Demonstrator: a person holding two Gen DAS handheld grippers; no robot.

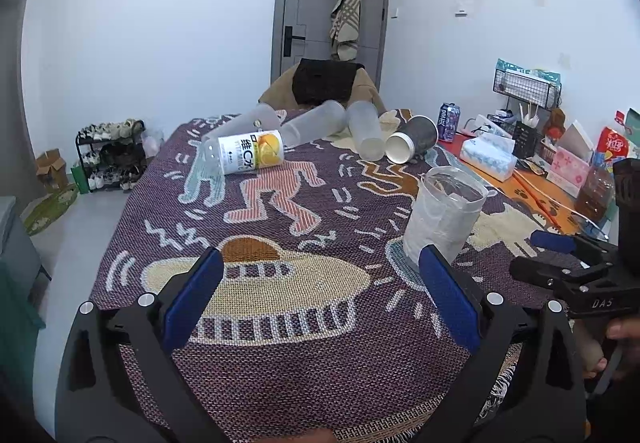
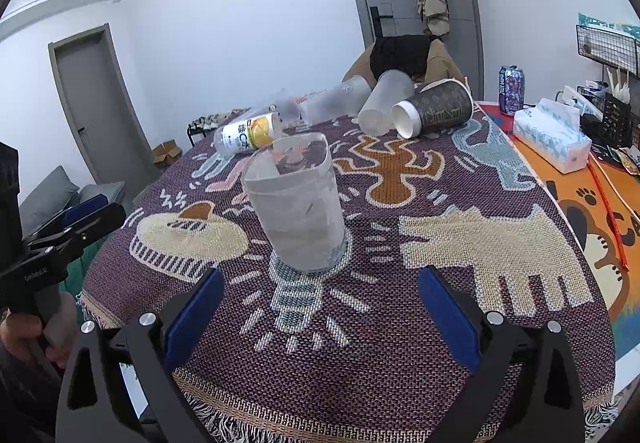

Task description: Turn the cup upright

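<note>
A clear plastic cup (image 2: 298, 203) wrapped in pale tape stands upright on the patterned cloth (image 2: 400, 363); it also shows in the left wrist view (image 1: 442, 217), just beyond my left gripper's right finger. My right gripper (image 2: 320, 317) is open and empty, a short way in front of the cup. My left gripper (image 1: 320, 303) is open and empty, left of the cup. At the far end lie several frosted cups (image 1: 364, 129) on their sides, a dark paper cup (image 1: 414, 139) on its side and a bottle (image 1: 244, 153) with a yellow label.
To the right are a tissue pack (image 2: 552, 137), a drink can (image 2: 511, 89), wire baskets (image 1: 526, 87) and snack packets on an orange mat (image 2: 580, 203). A chair with clothes (image 1: 324, 81) stands beyond the table's far edge. A shoe rack (image 1: 110, 155) stands left on the floor.
</note>
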